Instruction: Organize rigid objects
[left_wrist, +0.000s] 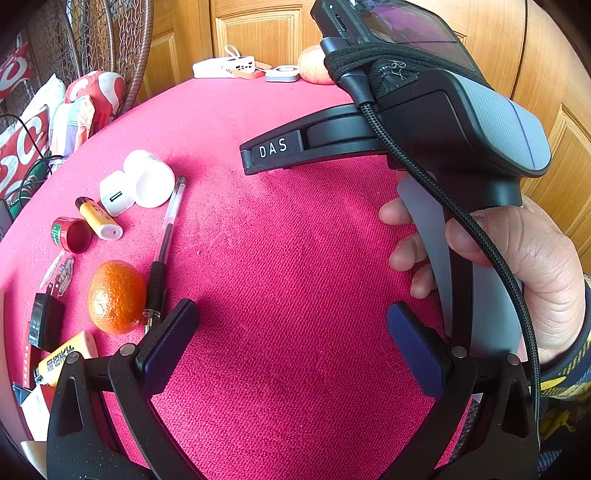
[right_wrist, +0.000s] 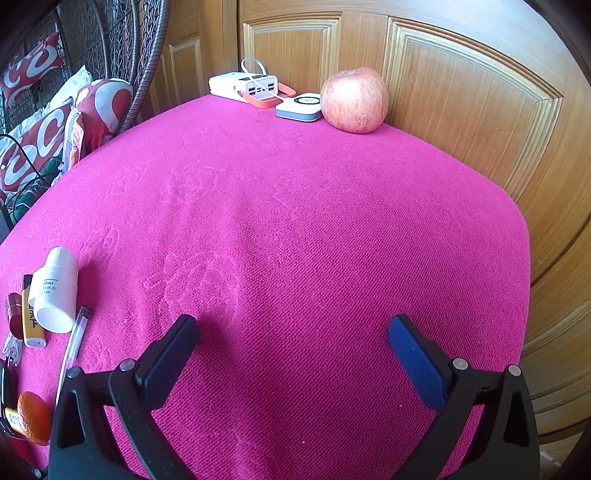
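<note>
Tabletop (right_wrist: 295, 229), woven magenta cloth, is carrying at 9 o'clock: one dimpled oval orange (left_wrist: 116, 295), one white cylindrical bottle (left_wrist: 149, 177), two yellow lighters (left_wrist: 99, 218), one clear slim pen (left_wrist: 166, 240), one white cube charger (left_wrist: 115, 194). One round apple (right_wrist: 354, 99) is sitting at 12 o'clock. Left tongs (left_wrist: 291, 332) and right tongs (right_wrist: 291, 343) are gaping, grasping nothing.
</note>
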